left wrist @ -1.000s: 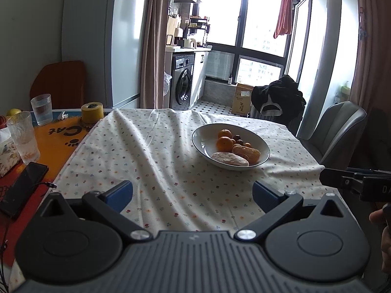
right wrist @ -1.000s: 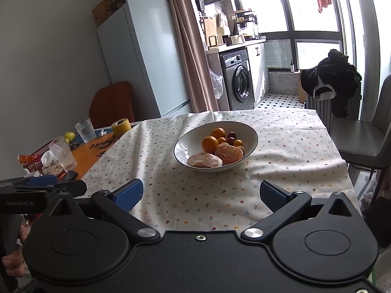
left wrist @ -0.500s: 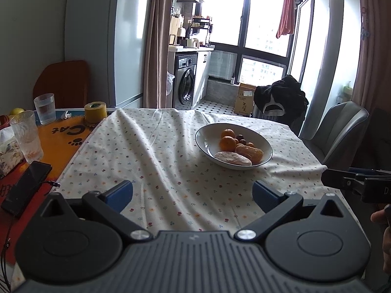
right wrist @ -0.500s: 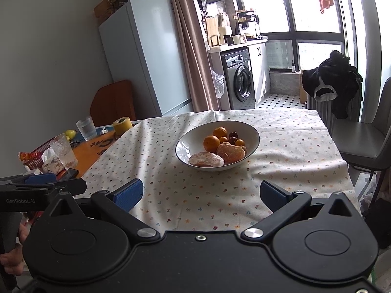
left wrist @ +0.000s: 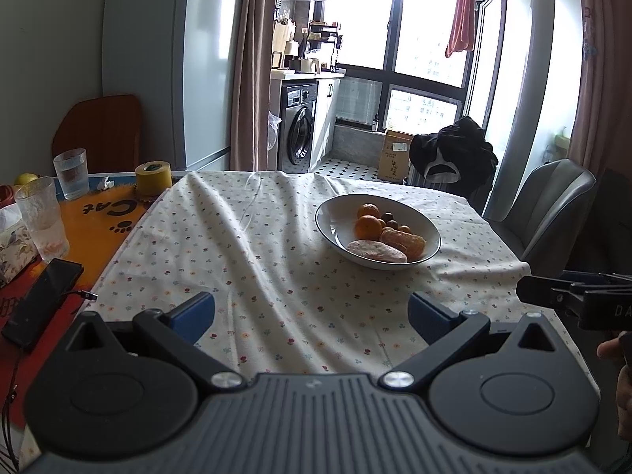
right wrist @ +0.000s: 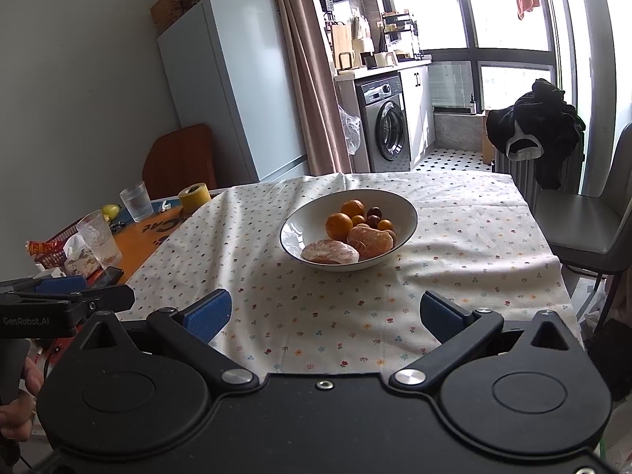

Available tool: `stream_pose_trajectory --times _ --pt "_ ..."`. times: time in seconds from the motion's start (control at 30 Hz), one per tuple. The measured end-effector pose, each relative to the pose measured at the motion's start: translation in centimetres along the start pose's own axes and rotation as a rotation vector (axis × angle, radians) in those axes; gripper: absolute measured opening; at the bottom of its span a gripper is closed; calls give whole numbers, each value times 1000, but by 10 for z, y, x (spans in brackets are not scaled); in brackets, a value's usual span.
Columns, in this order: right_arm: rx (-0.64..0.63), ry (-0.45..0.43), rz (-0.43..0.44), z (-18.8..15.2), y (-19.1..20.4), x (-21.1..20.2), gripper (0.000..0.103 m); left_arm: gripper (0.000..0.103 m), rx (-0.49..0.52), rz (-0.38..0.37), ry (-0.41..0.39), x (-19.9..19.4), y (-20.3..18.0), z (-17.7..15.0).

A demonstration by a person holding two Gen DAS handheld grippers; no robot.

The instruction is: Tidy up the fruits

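Both grippers held wide open and empty, short of the fruit.
Ahead of the left gripper (left wrist: 312,312) and right gripper (right wrist: 326,312), the fruit (right wrist: 351,233) is piled in the bowl (right wrist: 409,213); round pieces could be nudged out, or the loose cloth (right wrist: 316,300) snagged.

White bowl (right wrist: 407,217), perhaps floral-dotted tablecloth (right wrist: 324,300)
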State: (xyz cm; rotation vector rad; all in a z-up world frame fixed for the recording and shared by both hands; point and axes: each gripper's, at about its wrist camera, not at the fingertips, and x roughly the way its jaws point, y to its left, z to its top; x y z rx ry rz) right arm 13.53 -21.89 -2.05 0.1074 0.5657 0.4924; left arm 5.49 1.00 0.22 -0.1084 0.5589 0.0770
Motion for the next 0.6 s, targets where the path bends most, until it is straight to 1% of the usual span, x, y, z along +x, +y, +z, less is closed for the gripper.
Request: stream_pose_trajectory --times 0.6 --pt "-1 6 -2 -1 0 0 103 103 7 -10 15 3 -3 -2"
